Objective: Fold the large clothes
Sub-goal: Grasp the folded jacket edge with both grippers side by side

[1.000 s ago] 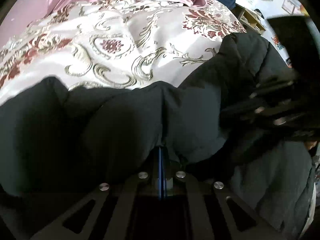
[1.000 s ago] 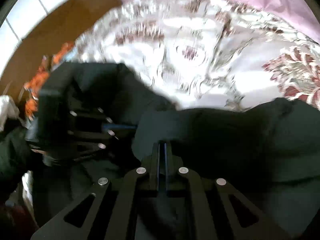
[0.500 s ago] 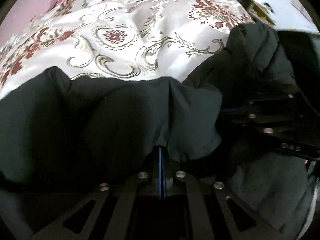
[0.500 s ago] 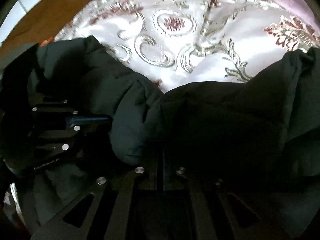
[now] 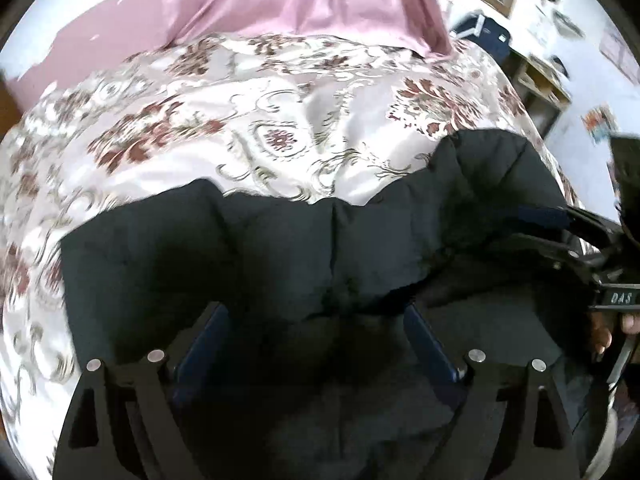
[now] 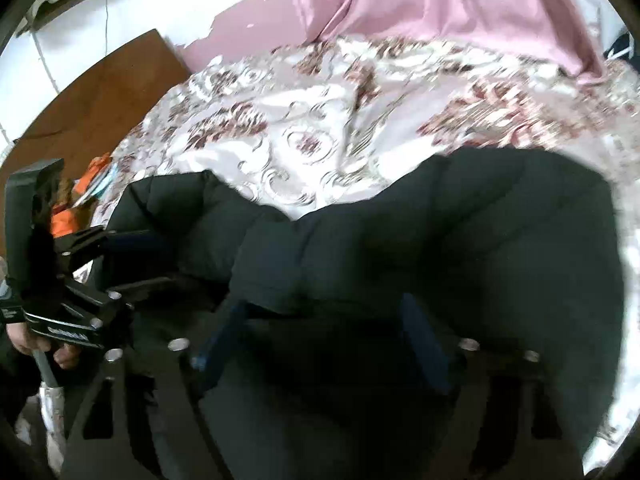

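A black padded jacket [image 5: 280,248] lies folded on the floral bedspread [image 5: 280,120]; it also fills the lower right wrist view [image 6: 440,240]. My left gripper [image 5: 316,316] is open, its blue-padded fingers [image 5: 208,332] spread wide over the jacket's near fold, holding nothing. My right gripper [image 6: 320,312] is open too, fingers [image 6: 420,328] spread above the jacket. Each gripper shows in the other's view: the right one at the right edge [image 5: 560,220], the left one at the left edge [image 6: 120,240].
A pink curtain [image 5: 304,0] hangs behind the bed. A wooden headboard or panel [image 6: 88,92] and orange items [image 6: 64,216] are left of the bed. Shelves and a dark bag [image 5: 484,36] stand at the right.
Both grippers were shut on the jacket's edge; now both have opened and let it go. The jacket's fold has dropped onto the bed and both cameras have pulled back.
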A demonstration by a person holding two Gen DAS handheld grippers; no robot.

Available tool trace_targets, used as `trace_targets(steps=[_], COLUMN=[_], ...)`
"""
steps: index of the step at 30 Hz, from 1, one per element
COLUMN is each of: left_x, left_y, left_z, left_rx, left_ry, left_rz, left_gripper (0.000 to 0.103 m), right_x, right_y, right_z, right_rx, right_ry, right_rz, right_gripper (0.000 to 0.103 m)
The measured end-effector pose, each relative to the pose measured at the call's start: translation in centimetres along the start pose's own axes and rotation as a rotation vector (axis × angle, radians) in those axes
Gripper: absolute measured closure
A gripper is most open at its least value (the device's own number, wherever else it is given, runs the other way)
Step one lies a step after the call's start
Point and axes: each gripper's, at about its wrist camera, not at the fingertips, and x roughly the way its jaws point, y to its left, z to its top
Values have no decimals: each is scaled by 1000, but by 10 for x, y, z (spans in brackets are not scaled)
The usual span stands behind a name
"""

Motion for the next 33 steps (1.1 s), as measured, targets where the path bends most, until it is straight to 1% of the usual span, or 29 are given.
trace_targets(steps=[2, 4, 6, 9, 12, 14, 17, 20, 22, 27, 29, 33], left_x=[-11, -26, -43, -67, -90, -107, -131, -155, -169, -202, -213, -234], left_y=[5, 6, 5, -4, -15, -24, -37, -49, -56, -75, -79, -89], left_z=[-5, -11, -18, -28, -41, -52, -67, -82, -93, -122, -133, -156], left_rx=[-50, -80, -90, -95, -97, -96, -85, -58, -42, -11, -17, -30], left_ry=[-16, -66, -113, -165, -186, -206, -245, -280, -296, -324, -326, -317], left_rz=[4, 12, 25, 28, -28, -63, -88, -91, -78, -31, -20, -33], left_gripper=[14, 12, 4, 1, 0, 0, 0, 0, 0, 0, 0, 0], right_x=[-11, -25, -41, -66, -92, -105, -128, -157, -174, -217, -230, -258], right_y=[1, 3, 5, 11, 20, 25, 35, 47, 52, 61, 65, 77], right_z=[0, -3, -5, -12, -20, -25, -37, -51, -60, -81, -90, -116], right_rx=[-12, -12, -19, -35, -43, -44, -51, -89, -98, -71, -69, -53], right_ry=[-14, -30, -49, -83, -118, -127, -140, -166, -187, -224, -235, -266], right_rz=[-38, -61, -70, -74, -72, -57, -37, -55, -60, -48, -47, -34], right_gripper=[22, 11, 5, 4, 2, 2, 2, 2, 2, 2, 2, 2])
